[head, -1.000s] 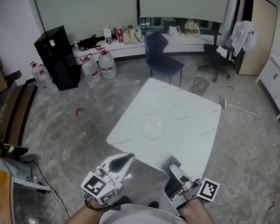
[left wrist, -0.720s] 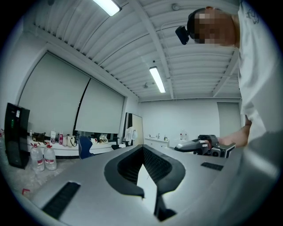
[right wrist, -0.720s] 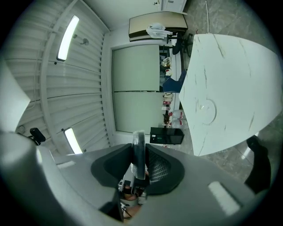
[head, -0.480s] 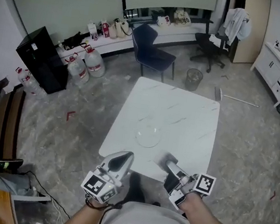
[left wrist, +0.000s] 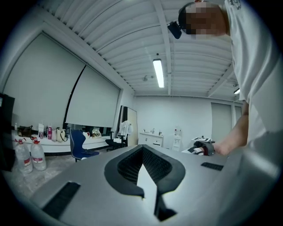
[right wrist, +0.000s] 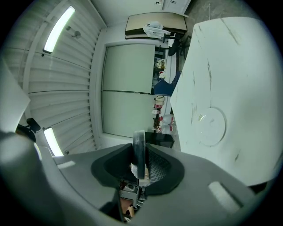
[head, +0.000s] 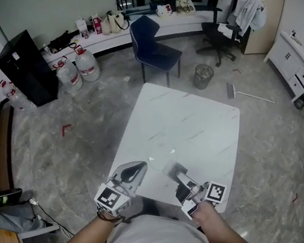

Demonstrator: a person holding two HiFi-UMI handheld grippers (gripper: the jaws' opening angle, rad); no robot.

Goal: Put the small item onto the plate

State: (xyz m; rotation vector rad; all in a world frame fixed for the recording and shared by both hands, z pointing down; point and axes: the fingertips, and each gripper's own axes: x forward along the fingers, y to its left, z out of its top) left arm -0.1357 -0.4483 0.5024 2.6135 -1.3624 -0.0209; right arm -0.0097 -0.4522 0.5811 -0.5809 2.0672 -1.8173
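On the table (right wrist: 230, 66), just ahead of the right gripper (right wrist: 140, 164) pinching the small item (right wrist: 139, 143) edge-on, lies the plate (right wrist: 211, 126) (left gripper (left wrist: 142, 150) closed, empty).

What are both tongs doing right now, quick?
Left tongs: closed, holding nothing.
Right tongs: closed on a small dark round disc.

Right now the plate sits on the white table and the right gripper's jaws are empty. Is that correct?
Not quite. The right gripper is not empty: the right gripper view shows its jaws shut on a small dark round item, seen edge-on. The rest holds: the plate does sit on the white table.
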